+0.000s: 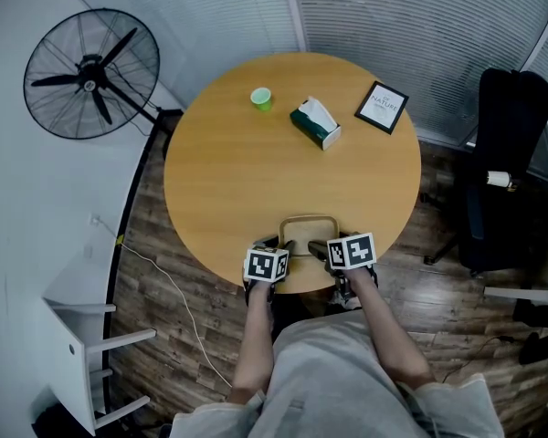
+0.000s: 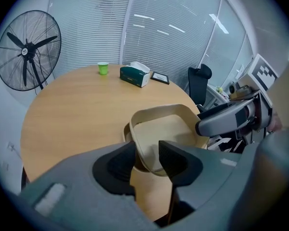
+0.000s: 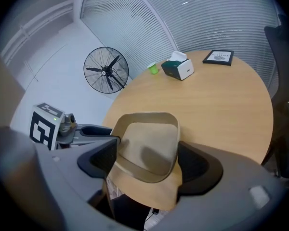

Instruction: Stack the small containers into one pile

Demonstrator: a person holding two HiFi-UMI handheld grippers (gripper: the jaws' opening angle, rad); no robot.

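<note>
A beige square container [image 1: 308, 231] sits near the table's front edge, between my two grippers. In the left gripper view a second rim [image 2: 116, 137] shows under the beige container [image 2: 166, 129], as if one is nested in the other. My left gripper [image 2: 147, 160] is shut on the near corner of its wall, and in the head view this left gripper [image 1: 283, 245] is at the container's left. My right gripper [image 3: 149, 160] holds the container [image 3: 147, 146] across its width, a pad against each side. From above, the right gripper [image 1: 316, 247] is at its near right.
Far across the round wooden table [image 1: 228, 172] stand a green cup [image 1: 261, 98], a tissue box [image 1: 315, 123] and a framed picture [image 1: 382, 107]. A floor fan [image 1: 91, 73] is at the left, a black chair [image 1: 507, 167] at the right.
</note>
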